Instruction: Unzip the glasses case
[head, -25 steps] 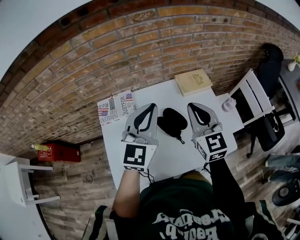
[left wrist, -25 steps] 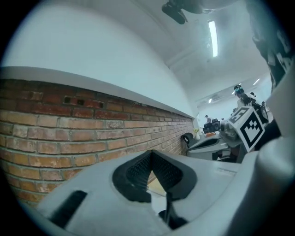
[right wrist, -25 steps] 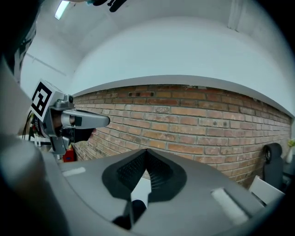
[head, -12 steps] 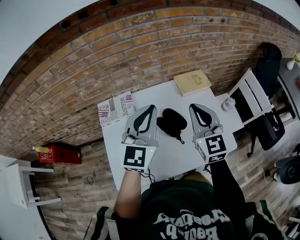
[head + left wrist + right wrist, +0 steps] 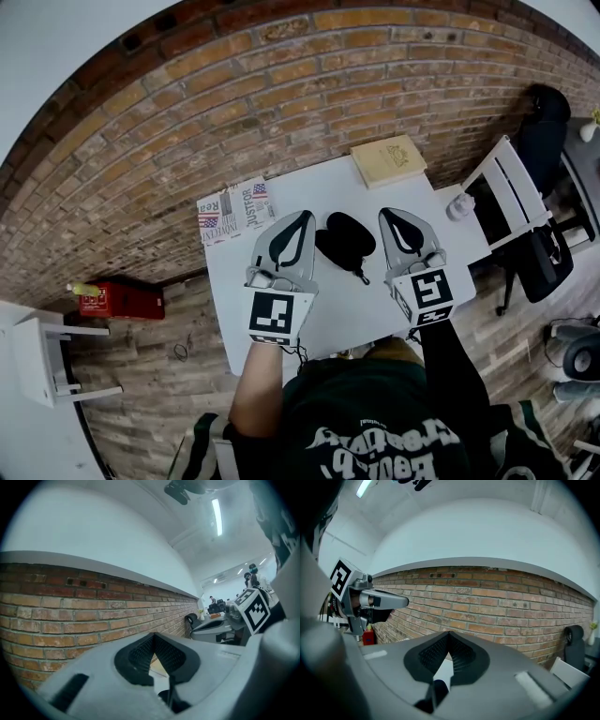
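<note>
**Both grippers closed and empty, glasses case lying between them**

Head view: the black glasses case (image 5: pixel 345 238) lies on the white table (image 5: pixel 347 314), between the two grippers and touching neither. A short dark tab trails from its near end. The left gripper (image 5: pixel 303 216) and the right gripper (image 5: pixel 385 213) are held above the table on either side of the case, both pointing toward the brick wall (image 5: pixel 281 84). A tan book (image 5: pixel 388 161) sits at the table's far right corner, and a printed paper (image 5: pixel 232 213) lies at its far left edge.

Left gripper view: the jaws are pressed together at their tips with nothing clamped between them. The right gripper's marker cube shows at the right.

Right gripper view: the jaws meet in the same way and hold nothing. The left gripper shows at the left, in front of the wall.
</note>
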Motion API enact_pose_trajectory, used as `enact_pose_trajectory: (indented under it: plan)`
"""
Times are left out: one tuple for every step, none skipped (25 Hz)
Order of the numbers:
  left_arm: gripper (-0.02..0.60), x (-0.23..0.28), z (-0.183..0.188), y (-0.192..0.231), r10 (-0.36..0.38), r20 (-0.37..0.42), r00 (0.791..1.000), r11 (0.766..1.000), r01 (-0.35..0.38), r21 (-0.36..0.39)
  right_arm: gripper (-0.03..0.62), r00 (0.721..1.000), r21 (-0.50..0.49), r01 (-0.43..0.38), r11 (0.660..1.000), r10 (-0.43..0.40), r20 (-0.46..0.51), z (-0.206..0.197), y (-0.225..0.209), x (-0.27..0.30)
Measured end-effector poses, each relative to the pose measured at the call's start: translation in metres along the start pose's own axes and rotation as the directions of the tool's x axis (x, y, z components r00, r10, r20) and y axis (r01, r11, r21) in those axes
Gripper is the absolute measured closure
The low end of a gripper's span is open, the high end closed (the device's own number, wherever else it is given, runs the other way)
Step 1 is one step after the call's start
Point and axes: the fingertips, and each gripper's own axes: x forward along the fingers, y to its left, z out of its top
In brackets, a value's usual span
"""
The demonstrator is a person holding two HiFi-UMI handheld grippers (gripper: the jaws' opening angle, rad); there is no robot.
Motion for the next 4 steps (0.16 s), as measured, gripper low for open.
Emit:
enact_pose_trajectory:
  plan:
    - [0.578, 0.001, -0.0013, -0.0003, 0.002, -0.003, 1.0, 1.0, -0.002, 0.001, 0.582, 1.0, 0.002, -0.003, 1.0, 0.003, -0.001, -0.0013, -0.0007, 0.0009]
    - [0.578, 0.0022, -0.0026, -0.0003, 0.004, -0.006, 1.0, 1.0, -0.004, 0.001, 0.582, 1.0, 0.004, -0.007, 1.0, 0.007, -0.002, -0.0025, -0.0015, 0.0023]
    - [0.578, 0.0034, -0.0043, -0.0001, 0.006, -0.011, 1.0, 1.0, -0.006, 0.001, 0.582, 1.0, 0.005, -0.011, 1.0, 0.011, -0.003, -0.0037, -0.0023, 0.004]
    - [0.578, 0.0046, -0.0062, 0.0002, 0.009, -0.017, 1.0, 1.0, -0.009, 0.002, 0.582, 1.0, 0.006, -0.015, 1.0, 0.015, -0.004, -0.0048, -0.003, 0.0058]
